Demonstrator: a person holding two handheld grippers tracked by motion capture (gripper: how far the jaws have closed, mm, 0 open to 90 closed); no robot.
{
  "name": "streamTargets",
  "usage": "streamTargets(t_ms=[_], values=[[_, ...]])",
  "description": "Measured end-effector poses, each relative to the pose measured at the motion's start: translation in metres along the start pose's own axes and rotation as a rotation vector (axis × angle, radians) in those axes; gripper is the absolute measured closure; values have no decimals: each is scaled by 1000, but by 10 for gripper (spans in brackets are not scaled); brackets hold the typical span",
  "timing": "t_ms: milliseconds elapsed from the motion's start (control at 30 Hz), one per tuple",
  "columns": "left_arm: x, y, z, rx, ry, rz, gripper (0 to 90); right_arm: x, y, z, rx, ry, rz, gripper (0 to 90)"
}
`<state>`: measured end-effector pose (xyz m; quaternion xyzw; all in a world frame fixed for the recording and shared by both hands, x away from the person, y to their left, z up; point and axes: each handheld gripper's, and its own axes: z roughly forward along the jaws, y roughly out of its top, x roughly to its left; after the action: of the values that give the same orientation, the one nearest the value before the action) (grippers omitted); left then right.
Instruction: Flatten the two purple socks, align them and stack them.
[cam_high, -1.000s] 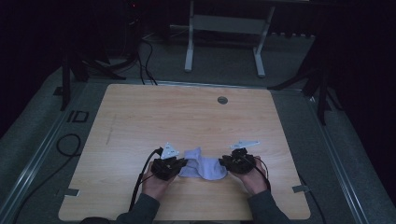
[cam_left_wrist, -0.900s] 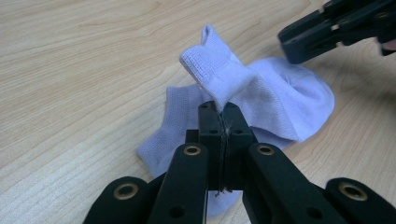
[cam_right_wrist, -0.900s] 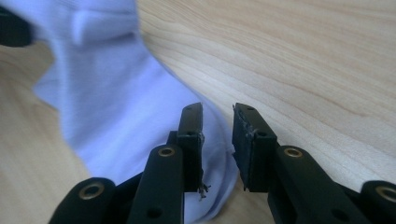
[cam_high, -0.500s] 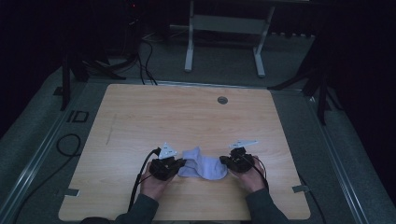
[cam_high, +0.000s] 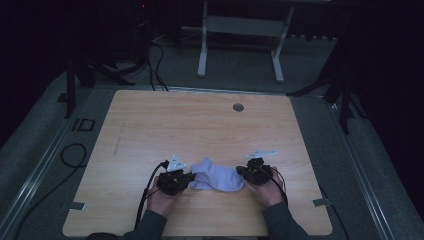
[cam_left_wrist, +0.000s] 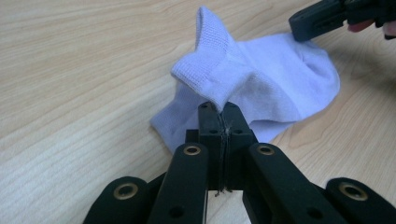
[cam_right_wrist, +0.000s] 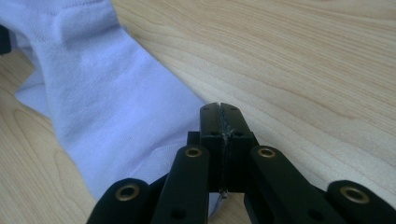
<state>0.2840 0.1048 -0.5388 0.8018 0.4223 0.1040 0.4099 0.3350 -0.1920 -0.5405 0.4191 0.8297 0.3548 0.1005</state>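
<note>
Sock (cam_high: 218, 176) is light, limp knit, will sag and stretch; left gripper (cam_left_wrist: 218, 109) clamped on cuff, right gripper (cam_right_wrist: 219, 109) just closed, pinching toe edge; pinch hems, not mid-fabric

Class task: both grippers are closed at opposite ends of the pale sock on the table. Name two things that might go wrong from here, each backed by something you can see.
1. The left gripper pinches only a small fold of the sock at its cuff; a pull may slip it free.
2. The right gripper has its jaws shut at the sock's very edge, with little cloth visibly between them, so it may have missed. Lifting could then leave that end lying on the table.
</note>
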Motion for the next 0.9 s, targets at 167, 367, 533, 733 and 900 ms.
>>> streamTargets(t_ms=[167, 367, 533, 733, 900], values=[[2, -2, -1, 8, -8, -16, 889, 0, 2, -5, -12, 8, 5, 891], [2, -6, -1, 28, -11, -29, 888, -2, 3, -6, -22, 3, 21, 890], [3, -8, -3, 31, -21, -44, 888, -4, 4, -8, -37, 8, 40, 890], [1, -9, -8, 32, -63, -68, 888, -7, 4, -7, -46, -3, 51, 890], [-1, -10, -11, 45, -71, -78, 887, -7, 3, -1, -32, -20, 39, 889]])
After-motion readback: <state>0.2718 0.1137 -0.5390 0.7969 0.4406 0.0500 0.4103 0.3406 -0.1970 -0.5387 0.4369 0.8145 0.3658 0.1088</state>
